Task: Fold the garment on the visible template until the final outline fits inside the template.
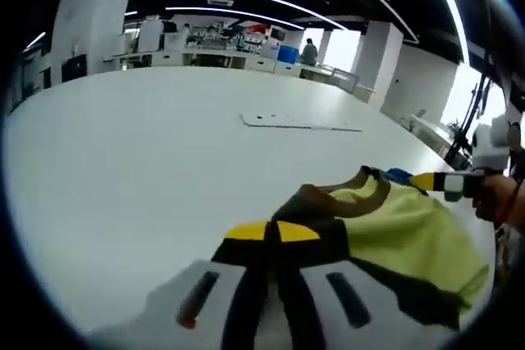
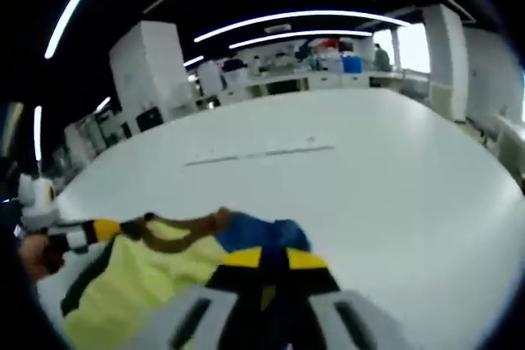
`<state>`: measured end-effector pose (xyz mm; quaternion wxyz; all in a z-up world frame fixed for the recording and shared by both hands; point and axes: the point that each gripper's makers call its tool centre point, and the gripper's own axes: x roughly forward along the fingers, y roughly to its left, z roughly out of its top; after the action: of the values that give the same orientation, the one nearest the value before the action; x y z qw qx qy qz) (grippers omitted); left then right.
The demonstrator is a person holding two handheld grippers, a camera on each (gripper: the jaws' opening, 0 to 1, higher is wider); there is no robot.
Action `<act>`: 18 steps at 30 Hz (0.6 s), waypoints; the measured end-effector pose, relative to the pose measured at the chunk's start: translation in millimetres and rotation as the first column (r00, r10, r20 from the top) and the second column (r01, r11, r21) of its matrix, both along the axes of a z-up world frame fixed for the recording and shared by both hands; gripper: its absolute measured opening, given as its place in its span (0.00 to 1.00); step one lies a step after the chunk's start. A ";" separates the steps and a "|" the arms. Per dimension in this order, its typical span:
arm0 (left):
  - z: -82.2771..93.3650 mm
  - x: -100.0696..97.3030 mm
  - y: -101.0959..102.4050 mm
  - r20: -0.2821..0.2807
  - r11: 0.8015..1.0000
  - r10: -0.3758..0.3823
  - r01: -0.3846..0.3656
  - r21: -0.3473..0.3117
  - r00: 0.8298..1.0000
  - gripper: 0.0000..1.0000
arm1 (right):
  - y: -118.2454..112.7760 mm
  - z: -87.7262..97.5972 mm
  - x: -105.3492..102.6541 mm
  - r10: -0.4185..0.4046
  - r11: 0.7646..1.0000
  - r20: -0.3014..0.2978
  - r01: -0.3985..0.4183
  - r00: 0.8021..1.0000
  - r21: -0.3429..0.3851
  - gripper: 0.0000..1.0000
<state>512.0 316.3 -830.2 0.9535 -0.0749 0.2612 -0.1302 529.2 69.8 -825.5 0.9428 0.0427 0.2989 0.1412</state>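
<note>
**Operator:** Left gripper view. State the position of the garment and the condition of the jaws.

**Technician:** The garment (image 1: pixel 402 231), yellow-green with a brown collar band and dark trim, lies on the white table (image 1: pixel 139 170) at the lower right of the view. The left gripper (image 1: pixel 272 232) has its yellow-tipped jaws brought together on the garment's near edge at the collar; no gap shows between the tips. The right gripper (image 1: pixel 420 179) enters from the right, held by a hand (image 1: pixel 499 199), with its tip at the far collar edge beside a patch of blue fabric.

**Operator:** Free room?

**Technician:** The table is bare to the left and ahead of the garment. A thin pale strip (image 1: pixel 300 123) lies flat well beyond the garment, toward the far edge. The table's right edge curves close behind the garment.

**Operator:** Right gripper view.

**Technician:** The garment (image 2: pixel 156 272) occupies the lower left, with the blue portion bunched directly in front of the right gripper (image 2: pixel 274 258). Its jaws are closed on the fabric, tips touching. The left gripper (image 2: pixel 105 229) comes in from the left, gripping the collar end, a hand (image 2: pixel 37 252) behind it.

**Operator:** Clearance?

**Technician:** Open table surface (image 2: pixel 394 194) extends ahead and to the right. The strip (image 2: pixel 258 154) lies farther out, apart from the garment. Workbenches and white pillars stand beyond the far table edge.
</note>
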 end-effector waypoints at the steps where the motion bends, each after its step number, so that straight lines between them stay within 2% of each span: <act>1: 4.0 -0.6 1.0 0.013 1.000 0.003 -0.003 0.010 1.000 0.07 | 2.2 3.8 0.9 0.003 1.000 0.003 -0.003 1.000 0.012 0.28; 2: 7.6 -1.4 1.5 0.025 1.000 0.004 -0.004 0.016 1.000 0.13 | 2.8 6.5 -0.7 0.008 1.000 -0.001 -0.007 1.000 0.016 0.36; 4: 12.4 0.2 3.7 0.036 1.000 0.001 -0.002 0.023 0.999 0.20 | 4.8 14.5 -2.5 0.030 1.000 0.014 -0.030 0.999 0.010 0.44; 6: 17.4 -2.3 3.3 0.040 1.000 -0.011 0.010 0.027 0.999 0.26 | 4.7 22.0 -4.0 0.056 0.998 0.036 -0.056 0.998 -0.018 0.59; 7: 20.5 -6.2 4.5 0.041 0.998 -0.022 0.020 0.052 0.999 0.28 | 5.4 24.7 -5.5 0.069 0.998 0.039 -0.068 0.997 -0.014 0.69; 8: 22.9 -8.7 4.8 0.046 0.997 -0.031 0.028 0.065 0.998 0.30 | 5.7 27.4 -7.7 0.077 0.997 0.040 -0.077 0.996 -0.006 0.75; 9: 29.6 -18.2 2.6 0.057 0.997 -0.037 0.033 0.066 0.998 0.32 | 6.7 30.7 -11.6 0.088 0.996 0.036 -0.089 0.995 0.014 0.77; 11: 35.3 -24.4 1.4 0.069 0.998 -0.052 0.048 0.050 0.996 0.38 | 5.2 35.7 -18.4 0.106 0.993 0.024 -0.107 0.994 0.050 0.76; 13: 41.5 -29.2 -2.9 0.093 0.998 -0.067 0.068 -0.002 0.993 0.43 | 7.1 41.3 -26.6 0.130 0.986 0.019 -0.131 0.991 0.105 0.79; 14: 48.0 -32.3 -8.5 0.132 0.996 -0.079 0.085 -0.039 0.988 0.46 | 9.5 44.8 -33.9 0.142 0.978 0.020 -0.143 0.990 0.151 0.79; 15: 50.6 -37.9 -13.5 0.139 0.993 -0.100 0.108 -0.050 0.985 0.49 | 12.1 46.8 -39.0 0.160 0.970 0.016 -0.160 0.987 0.185 0.79; 18: 52.9 -53.3 -18.8 0.146 0.988 -0.149 0.153 -0.018 0.978 0.57 | 15.2 46.8 -59.9 0.223 0.947 -0.009 -0.215 0.975 0.240 0.81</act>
<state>458.7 297.5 -777.3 0.9561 -0.0593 0.1946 -0.2111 469.3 85.0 -778.7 0.9039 0.1241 0.2995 0.2788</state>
